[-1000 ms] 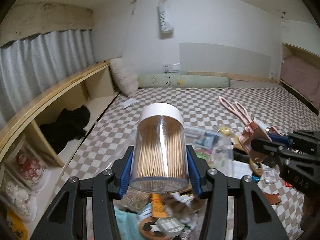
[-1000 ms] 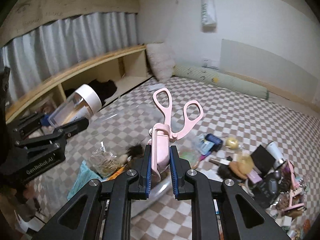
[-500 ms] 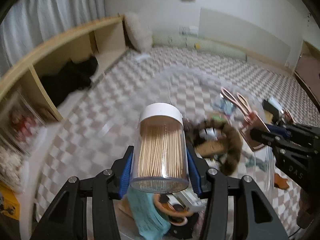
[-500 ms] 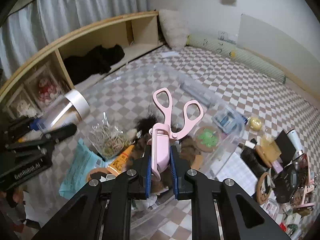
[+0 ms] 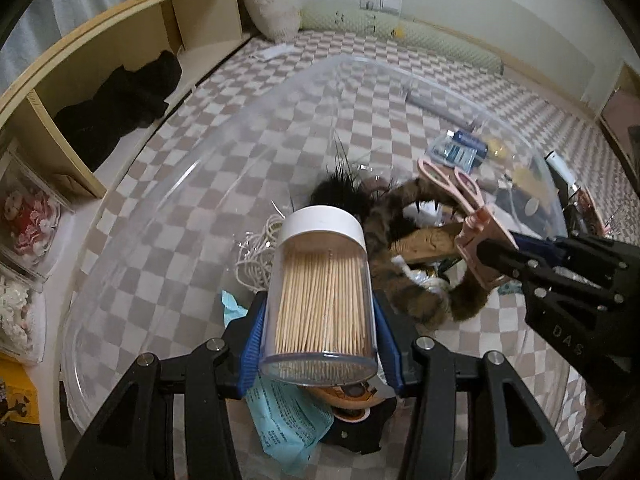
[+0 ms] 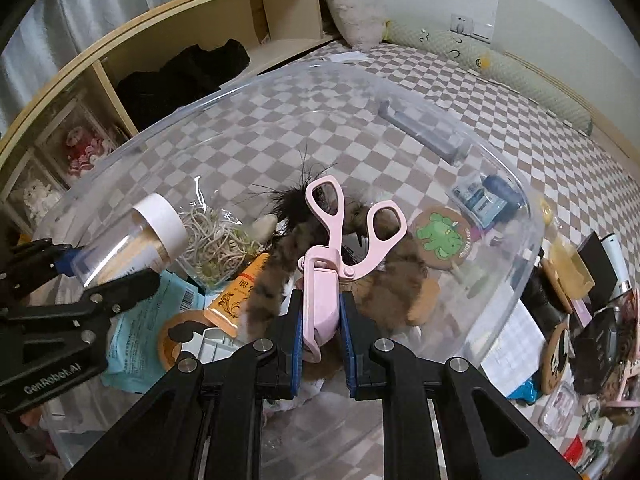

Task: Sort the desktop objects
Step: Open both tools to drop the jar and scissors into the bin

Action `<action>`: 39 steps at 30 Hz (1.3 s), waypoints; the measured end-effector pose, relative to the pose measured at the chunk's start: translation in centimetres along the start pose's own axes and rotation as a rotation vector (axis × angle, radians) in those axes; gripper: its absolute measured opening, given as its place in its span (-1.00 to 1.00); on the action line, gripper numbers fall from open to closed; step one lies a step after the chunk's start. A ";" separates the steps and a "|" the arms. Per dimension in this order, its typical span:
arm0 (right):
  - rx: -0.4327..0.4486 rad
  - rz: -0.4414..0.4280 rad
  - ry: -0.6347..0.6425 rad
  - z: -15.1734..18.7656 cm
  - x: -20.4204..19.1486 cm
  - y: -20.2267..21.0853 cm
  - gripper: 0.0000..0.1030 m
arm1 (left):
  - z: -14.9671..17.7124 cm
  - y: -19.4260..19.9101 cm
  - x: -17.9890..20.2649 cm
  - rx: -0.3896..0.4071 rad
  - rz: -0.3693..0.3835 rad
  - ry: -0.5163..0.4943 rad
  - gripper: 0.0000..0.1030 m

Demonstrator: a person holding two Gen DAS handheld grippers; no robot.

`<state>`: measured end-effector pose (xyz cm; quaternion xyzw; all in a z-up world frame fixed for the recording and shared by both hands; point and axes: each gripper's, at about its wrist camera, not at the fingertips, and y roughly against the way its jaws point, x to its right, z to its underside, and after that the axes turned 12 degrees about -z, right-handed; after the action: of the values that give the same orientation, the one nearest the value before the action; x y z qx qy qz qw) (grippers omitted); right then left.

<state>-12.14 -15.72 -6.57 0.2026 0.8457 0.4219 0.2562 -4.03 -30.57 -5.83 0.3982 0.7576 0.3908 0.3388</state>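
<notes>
- Far left, beyond the clear plastic bin (image 6: 400, 92), a wooden shelf (image 6: 192, 28) runs along the checkered bed (image 6: 540, 128); a black garment (image 6: 180, 72) lies in one of its compartments.
- The left tool (image 5: 320, 340) is clamped on a toothpick jar (image 5: 322, 280). Its blue pads press the clear body on both sides near the base, and the white lid points away from the tool, tilted down over the bin.
- Under and just beyond the jar, inside the bin, lie a light blue packet (image 5: 288, 420), a bundle of pale rubber bands (image 6: 212, 240) and an orange tube (image 6: 240, 292).
- In the middle of the bin lies a brown furry item (image 6: 396, 272) with black bristles at its far end.
- The right tool (image 6: 320, 332) grips pink scissors (image 6: 332, 256) by their sheathed blade end; the two finger loops stick up and away from the tool, over the furry item.
- Right of the scissors, a round coaster with a green figure (image 6: 442, 236) lies in the bin.
- Outside the bin's right wall, a clutter of small dark and tan objects lies on the bed.
</notes>
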 end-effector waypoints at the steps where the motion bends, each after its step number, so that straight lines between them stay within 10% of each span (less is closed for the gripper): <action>1: -0.004 0.001 0.005 -0.1 -0.1 -0.1 -0.67 | 0.0 -0.1 0.2 -0.009 -0.003 -0.007 -0.05; 22: -0.044 -0.015 0.005 -0.5 0.0 -0.4 -0.66 | 0.3 -0.7 0.2 -0.032 -0.009 -0.018 -0.03; 28: -0.034 -0.021 0.009 -0.6 -0.2 -0.2 -0.61 | 0.2 -0.3 0.1 -0.014 -0.005 -0.010 0.31; 32: 0.037 -0.054 -0.003 -1.1 -0.4 1.6 0.29 | 0.3 -0.4 0.2 -0.014 -0.010 -0.017 0.31; 39: 0.082 -0.085 -0.044 -1.5 0.1 3.2 0.29 | 0.3 -0.4 0.3 -0.012 -0.016 -0.020 0.31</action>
<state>-12.71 -14.82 -3.18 0.1863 0.8643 0.3710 0.2839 -4.09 -30.41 -6.35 0.3939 0.7551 0.3884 0.3519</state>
